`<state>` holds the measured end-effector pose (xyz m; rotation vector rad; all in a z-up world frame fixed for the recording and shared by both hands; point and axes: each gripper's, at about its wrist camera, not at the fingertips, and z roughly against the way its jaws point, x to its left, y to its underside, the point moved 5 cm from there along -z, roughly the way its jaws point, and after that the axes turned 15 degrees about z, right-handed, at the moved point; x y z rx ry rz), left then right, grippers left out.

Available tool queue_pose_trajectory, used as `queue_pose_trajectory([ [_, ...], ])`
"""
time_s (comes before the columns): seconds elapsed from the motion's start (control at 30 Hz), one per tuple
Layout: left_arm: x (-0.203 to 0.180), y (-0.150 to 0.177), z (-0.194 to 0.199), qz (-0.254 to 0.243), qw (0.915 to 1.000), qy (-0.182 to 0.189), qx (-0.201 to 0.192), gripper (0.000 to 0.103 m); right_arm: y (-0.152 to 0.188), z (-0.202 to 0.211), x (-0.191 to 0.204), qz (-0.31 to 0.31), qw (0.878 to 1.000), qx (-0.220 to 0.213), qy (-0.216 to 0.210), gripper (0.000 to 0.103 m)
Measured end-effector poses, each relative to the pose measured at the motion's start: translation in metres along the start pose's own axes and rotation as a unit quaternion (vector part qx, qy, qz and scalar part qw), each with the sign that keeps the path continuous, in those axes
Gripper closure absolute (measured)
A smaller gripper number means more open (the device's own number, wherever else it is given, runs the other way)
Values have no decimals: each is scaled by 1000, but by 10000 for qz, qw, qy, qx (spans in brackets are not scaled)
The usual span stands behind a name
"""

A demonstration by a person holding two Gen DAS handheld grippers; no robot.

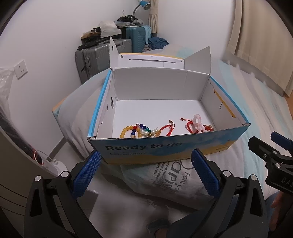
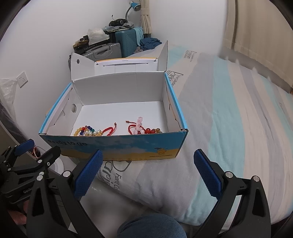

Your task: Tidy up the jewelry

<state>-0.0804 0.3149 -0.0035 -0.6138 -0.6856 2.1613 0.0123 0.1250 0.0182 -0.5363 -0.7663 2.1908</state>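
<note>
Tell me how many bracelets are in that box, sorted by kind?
Beaded bracelets: 3, multicoloured, pink, red-amber.
Red cord bracelets: 2, one left, one right.
Total: 5, though they overlap, so I may miscount.

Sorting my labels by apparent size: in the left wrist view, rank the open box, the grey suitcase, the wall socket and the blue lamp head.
Largest to smallest as they look:
1. open box
2. grey suitcase
3. wall socket and blue lamp head: alike, and the lamp is farther and cut off, so unranked.
</note>
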Motion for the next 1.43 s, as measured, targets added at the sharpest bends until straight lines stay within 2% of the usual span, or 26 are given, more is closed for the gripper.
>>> queue_pose_trajectory([
  [0.27, -2, -2, -2, -32, 10000, -10, 28, 6, -1, -1, 0, -1, 10000, -12, -5, 8],
  [0.57, -2, -5, 1, -73, 9994, -298, -164, 6, 2, -2, -2, 4, 10000, 20, -12, 8],
  [0.93, -3, -3, 1, 90, 9998, -161, -58, 6, 2, -2, -3, 8, 10000, 15, -1, 8],
  [1.17, -11, 0, 9, -190, 9992, -157, -317, 6, 2, -1, -3, 1, 10000, 23, -6, 8],
  [1.43, -12, 1, 5, -49, 9998, -145, -96, 6, 2, 0, -4, -6, 10000, 20, -9, 8],
])
